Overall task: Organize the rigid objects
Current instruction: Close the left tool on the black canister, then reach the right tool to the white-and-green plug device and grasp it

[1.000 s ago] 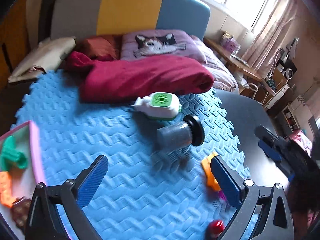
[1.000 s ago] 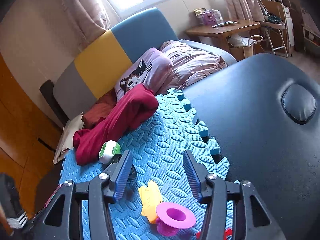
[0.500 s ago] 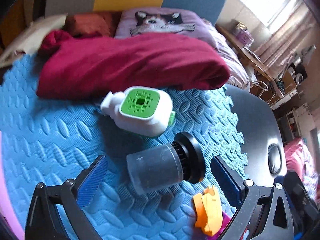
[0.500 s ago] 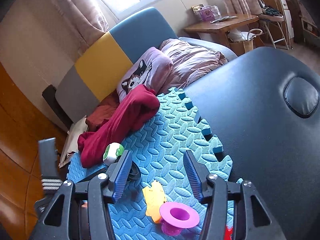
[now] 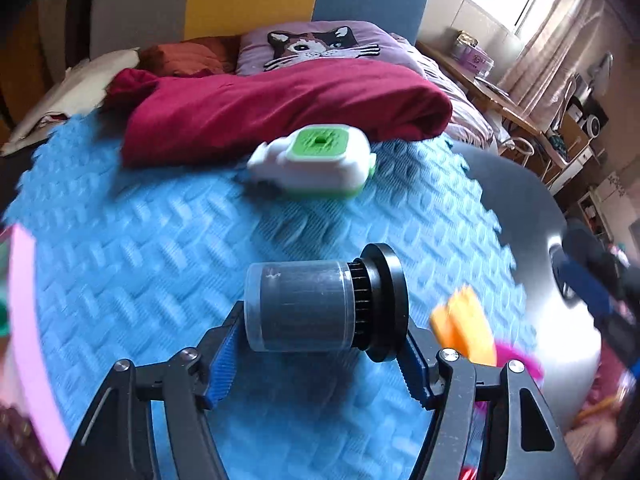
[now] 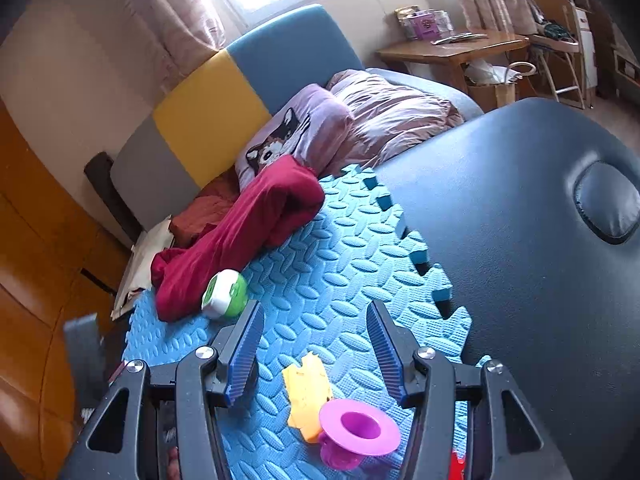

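My left gripper (image 5: 316,344) is shut on a grey cylinder with a black ribbed cap (image 5: 316,308), held sideways over the blue foam mat (image 5: 160,264). A white and green device (image 5: 316,162) lies on the mat beyond it and also shows in the right wrist view (image 6: 225,294). An orange piece (image 5: 464,330) lies to the right. My right gripper (image 6: 316,352) is open and empty above a yellow piece (image 6: 306,396) and a purple funnel-shaped toy (image 6: 358,432).
A red cloth (image 5: 280,108) lies bunched at the mat's far edge against a cat pillow (image 5: 316,46). A pink-rimmed tray (image 5: 24,320) is at the left edge. A dark padded table (image 6: 520,260) extends right of the mat.
My left gripper moved forward to the grey cylinder and closed on it. The cylinder now sits between the fingers. My right gripper stayed open and shifted only slightly.
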`<state>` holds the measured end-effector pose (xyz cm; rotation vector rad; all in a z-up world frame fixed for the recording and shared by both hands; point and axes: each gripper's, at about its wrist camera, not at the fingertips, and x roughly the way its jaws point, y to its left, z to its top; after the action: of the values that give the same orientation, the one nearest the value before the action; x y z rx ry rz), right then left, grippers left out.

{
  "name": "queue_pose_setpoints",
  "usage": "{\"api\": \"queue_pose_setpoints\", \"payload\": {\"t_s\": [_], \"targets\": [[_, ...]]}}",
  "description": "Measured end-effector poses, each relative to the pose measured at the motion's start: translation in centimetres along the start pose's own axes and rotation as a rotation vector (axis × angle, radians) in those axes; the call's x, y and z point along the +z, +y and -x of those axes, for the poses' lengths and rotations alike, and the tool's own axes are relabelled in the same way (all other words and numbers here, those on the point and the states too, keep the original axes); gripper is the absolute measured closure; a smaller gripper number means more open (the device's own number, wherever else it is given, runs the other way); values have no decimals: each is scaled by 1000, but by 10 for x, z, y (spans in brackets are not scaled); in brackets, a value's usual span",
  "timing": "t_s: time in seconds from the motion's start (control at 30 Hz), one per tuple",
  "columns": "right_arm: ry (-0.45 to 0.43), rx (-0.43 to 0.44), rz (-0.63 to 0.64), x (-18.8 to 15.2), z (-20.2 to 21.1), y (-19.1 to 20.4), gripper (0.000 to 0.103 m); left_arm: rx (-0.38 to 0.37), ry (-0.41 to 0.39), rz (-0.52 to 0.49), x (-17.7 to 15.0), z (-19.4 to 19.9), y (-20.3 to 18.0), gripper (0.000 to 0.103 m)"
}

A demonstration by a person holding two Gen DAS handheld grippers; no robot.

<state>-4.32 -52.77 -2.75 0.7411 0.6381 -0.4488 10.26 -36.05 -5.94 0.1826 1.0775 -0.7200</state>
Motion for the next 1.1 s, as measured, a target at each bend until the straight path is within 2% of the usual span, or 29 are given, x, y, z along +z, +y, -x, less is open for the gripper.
{"api": "queue_pose_setpoints", "payload": {"t_s": [0.27, 0.37, 0.47, 0.7, 0.83, 0.93, 1.1], "targets": [[46, 29, 81, -8, -8, 15, 49, 44, -61, -58, -60, 40, 11, 34], [63, 55, 116, -11, -10, 23, 49, 51, -72, -61, -77, 42, 13, 35], [88, 73, 165, -16, -13, 33, 49, 69, -91, -73, -85, 37, 14, 36], [150, 108, 279, -29, -22, 54, 49, 73, -112, -68, -82, 33, 15, 37], [193, 99, 401, -35, -31, 74, 47, 70, -116, -72, -84, 35, 16, 36], [221, 97, 517, -31, -39, 95, 37, 68, -122, -73, -84, 35, 16, 36], [278, 11, 779, -19, -71, 136, 35, 65, -137, -70, -87, 36, 16, 36]]}}
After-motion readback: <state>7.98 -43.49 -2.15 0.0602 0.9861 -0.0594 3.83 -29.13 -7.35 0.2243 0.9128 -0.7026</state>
